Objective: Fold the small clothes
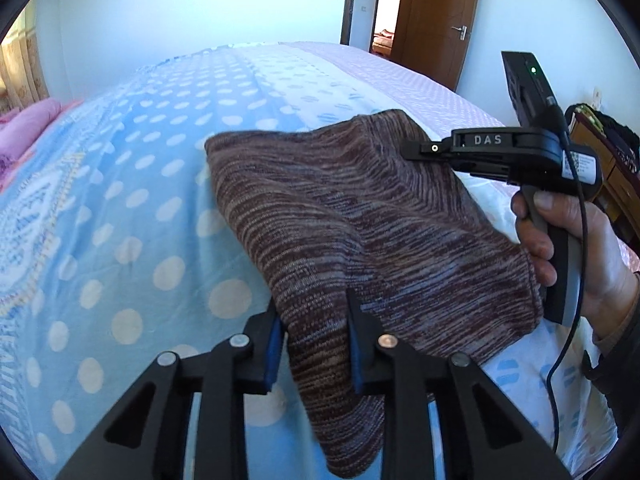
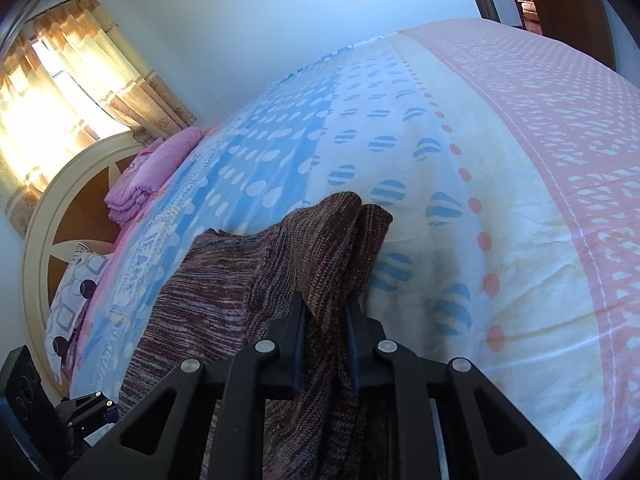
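Garment, brown knit, raised over bed. Left tongs pinching near edge, right tongs pinching bunched corner: two grips keep cloth spread for folding.

Folded pink blanket near curtains, wooden door.

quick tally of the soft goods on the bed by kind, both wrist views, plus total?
Knit garment: 1, brown striped, pinched by the left gripper and the right gripper
Folded quilt: 1, pink, by the headboard
Pillow: 1, patterned
Bedsheet: 1, dotted
Total: 4
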